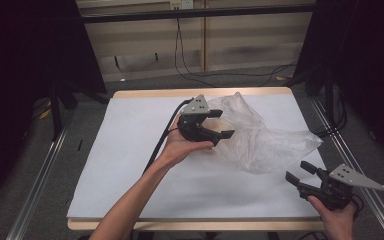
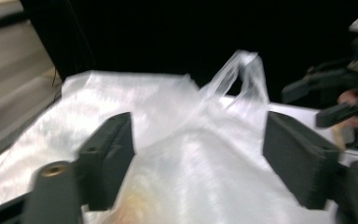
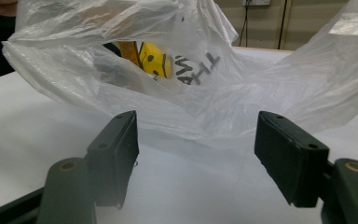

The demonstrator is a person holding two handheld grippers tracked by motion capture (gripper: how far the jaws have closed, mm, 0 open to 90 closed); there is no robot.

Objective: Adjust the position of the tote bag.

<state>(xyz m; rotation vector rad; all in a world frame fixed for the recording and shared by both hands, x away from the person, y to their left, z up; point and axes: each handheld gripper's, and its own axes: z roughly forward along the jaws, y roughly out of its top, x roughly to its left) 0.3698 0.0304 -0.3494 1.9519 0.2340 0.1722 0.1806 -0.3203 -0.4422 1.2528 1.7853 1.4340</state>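
High view is showing a white sheet covering the wooden table, grey floor and dark curtains flanking it. Clear crinkly plastic bag is lying right of centre, thin film, handles loose, something yellow sitting inside. Left gripper is hovering at the bag's edge, jaws spread, gripping nothing. Right gripper is sitting near the front right corner, jaws released too.

Dim surroundings (blurred left gripper view)
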